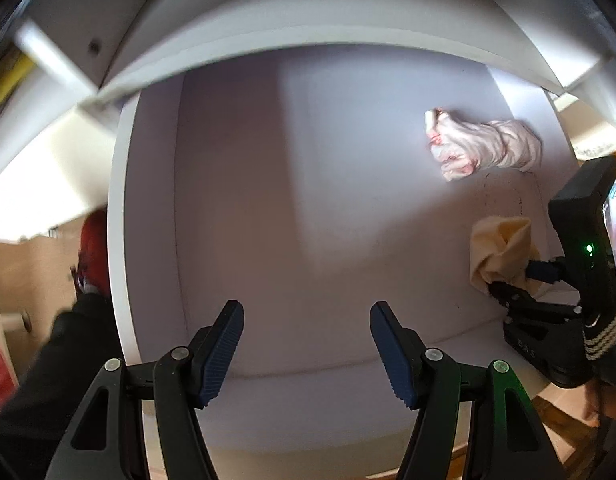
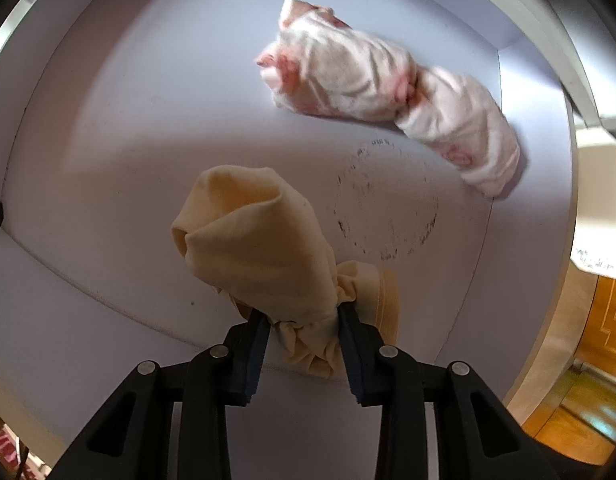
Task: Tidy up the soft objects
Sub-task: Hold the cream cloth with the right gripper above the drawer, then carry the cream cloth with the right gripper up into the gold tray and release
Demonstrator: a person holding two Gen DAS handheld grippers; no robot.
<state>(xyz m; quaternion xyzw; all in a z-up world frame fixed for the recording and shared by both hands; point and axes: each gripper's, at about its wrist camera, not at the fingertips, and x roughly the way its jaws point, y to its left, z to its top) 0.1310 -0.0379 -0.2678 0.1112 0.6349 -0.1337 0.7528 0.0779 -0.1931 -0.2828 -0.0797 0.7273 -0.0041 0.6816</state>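
The right gripper is clamped on a cream cloth, a bunched roll pinched near its gathered end, so the loose end balloons out ahead of the pads and hangs just above the white shelf floor, toward its front right part. It looks light and limp (the sort of thing that sags wherever it is not held), so a pinch at the bunched waist, where the layers are thickest, seems the surest hold; a grip on a single edge would likely let it unroll. Farther back, near the right wall and the rear right corner, lies a pink-patterned cloth, twisted in the middle into two soft lumps and resting on the shelf; I would judge its narrow twisted waist the best place to take it. The left gripper hovers over the bare middle of the shelf with its jaws apart and nothing between them. A faint dark ring mark stains the shelf between the two cloths. The only writing is small pale letters on the right gripper's body, too blurred to read.
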